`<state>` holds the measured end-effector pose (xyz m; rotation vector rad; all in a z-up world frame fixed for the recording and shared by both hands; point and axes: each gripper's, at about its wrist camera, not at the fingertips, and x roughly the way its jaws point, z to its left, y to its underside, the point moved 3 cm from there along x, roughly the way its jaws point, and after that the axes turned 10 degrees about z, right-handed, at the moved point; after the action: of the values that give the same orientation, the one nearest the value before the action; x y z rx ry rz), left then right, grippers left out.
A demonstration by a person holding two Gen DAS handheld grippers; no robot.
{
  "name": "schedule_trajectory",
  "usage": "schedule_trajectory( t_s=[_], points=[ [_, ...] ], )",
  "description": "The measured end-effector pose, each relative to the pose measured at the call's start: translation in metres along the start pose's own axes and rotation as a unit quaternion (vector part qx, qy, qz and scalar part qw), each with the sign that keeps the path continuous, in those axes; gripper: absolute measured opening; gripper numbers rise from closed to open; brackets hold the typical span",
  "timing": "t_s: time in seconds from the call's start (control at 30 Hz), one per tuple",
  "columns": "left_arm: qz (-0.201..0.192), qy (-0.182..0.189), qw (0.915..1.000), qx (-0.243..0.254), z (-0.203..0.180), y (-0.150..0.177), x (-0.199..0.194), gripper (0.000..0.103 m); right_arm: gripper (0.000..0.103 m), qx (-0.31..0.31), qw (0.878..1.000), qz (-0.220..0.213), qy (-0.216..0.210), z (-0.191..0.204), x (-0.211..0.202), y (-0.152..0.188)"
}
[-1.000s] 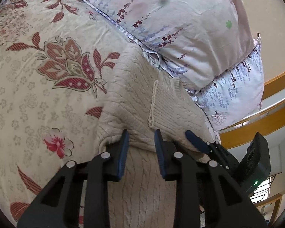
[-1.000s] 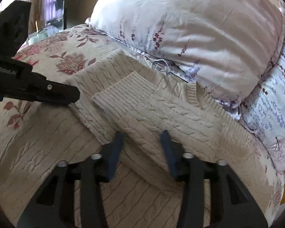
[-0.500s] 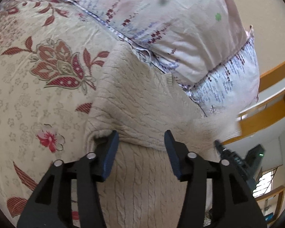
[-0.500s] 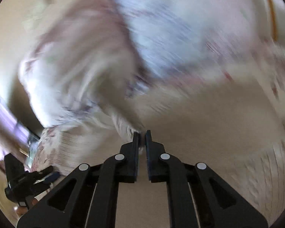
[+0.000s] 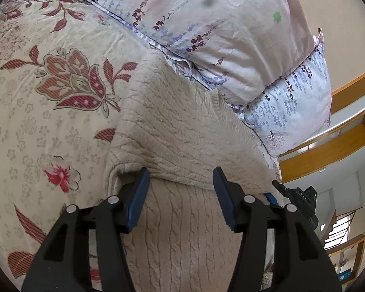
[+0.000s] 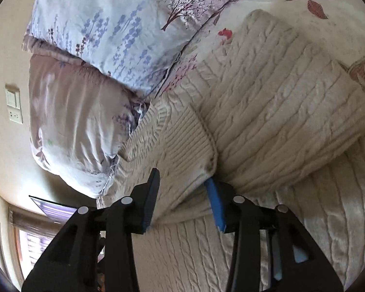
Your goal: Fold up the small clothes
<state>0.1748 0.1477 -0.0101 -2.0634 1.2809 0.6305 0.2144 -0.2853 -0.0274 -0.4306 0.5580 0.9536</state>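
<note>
A cream cable-knit sweater (image 5: 182,136) lies on the floral bedspread (image 5: 36,112), its sleeves folded across the body. My left gripper (image 5: 181,194) is open and empty, its blue-padded fingers low over the sweater at the edge of the folded sleeve. In the right wrist view the sweater (image 6: 267,112) fills the middle, with a ribbed cuff (image 6: 185,143) lying between the jaws. My right gripper (image 6: 182,197) is open around that cuff without pinching it. The right gripper also shows in the left wrist view (image 5: 294,194) at the sweater's right edge.
Two floral pillows (image 5: 206,29) lie stacked just behind the sweater's collar; they also show in the right wrist view (image 6: 92,56). A wooden bed frame (image 5: 333,146) runs at the right. A wall switch plate (image 6: 14,107) is on the beige wall.
My left gripper opened wider over the sweater. My right gripper carried the sleeve cuff across, then opened and let it go; the cuff now lies on the sweater body.
</note>
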Motion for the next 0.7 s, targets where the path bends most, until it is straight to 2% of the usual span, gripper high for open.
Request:
schedule_trajectory(
  t_s=[0.03,0.07,0.1,0.13,0.27,0.33,0.37,0.47,0.53,0.63,0.67,0.7],
  points=[
    [0.001,0.0,1.0,0.001,0.0,0.0,0.0,0.055,0.038,0.001,1.0,-0.003,0.006,0.0,0.0,-0.002],
    [0.001,-0.001,1.0,0.001,0.0,0.0,0.0,0.055,0.029,0.002,1.0,-0.003,0.013,-0.001,0.001,-0.004],
    [0.002,-0.001,1.0,0.001,0.0,0.0,0.001,0.055,0.01,-0.004,1.0,-0.003,0.026,0.001,0.003,-0.006],
    [0.002,-0.001,1.0,0.001,0.0,0.0,0.001,0.056,0.008,-0.015,0.999,-0.006,0.03,0.003,0.0,-0.006],
    [0.003,0.001,1.0,0.002,0.0,0.0,0.001,0.058,0.007,-0.104,0.991,-0.072,0.04,0.035,-0.026,0.005],
    [0.006,0.001,1.0,0.002,0.0,0.0,0.002,0.06,0.007,-0.118,0.987,-0.095,0.052,0.037,-0.036,0.009],
    [0.007,0.001,1.0,0.003,-0.001,-0.001,0.003,0.06,0.007,-0.112,0.986,-0.102,0.073,0.032,-0.037,0.01],
    [0.009,-0.002,0.9999,0.007,-0.002,0.0,0.004,0.061,0.007,-0.073,0.985,-0.088,0.126,0.004,-0.028,0.005],
    [0.01,-0.004,0.9999,0.01,-0.003,0.0,0.005,0.061,0.007,-0.051,0.988,-0.074,0.125,-0.009,-0.022,0.005],
    [0.012,-0.007,0.9998,0.013,-0.004,0.002,0.003,0.061,0.008,-0.066,0.986,-0.066,0.139,-0.003,-0.023,0.005],
    [0.013,-0.009,0.9998,0.015,-0.005,0.003,0.002,0.061,0.01,-0.067,0.986,-0.061,0.14,-0.001,-0.024,0.005],
    [0.014,-0.011,0.9996,0.02,-0.006,0.006,-0.001,0.061,0.016,-0.067,0.986,-0.057,0.14,0.001,-0.028,0.007]
  ],
)
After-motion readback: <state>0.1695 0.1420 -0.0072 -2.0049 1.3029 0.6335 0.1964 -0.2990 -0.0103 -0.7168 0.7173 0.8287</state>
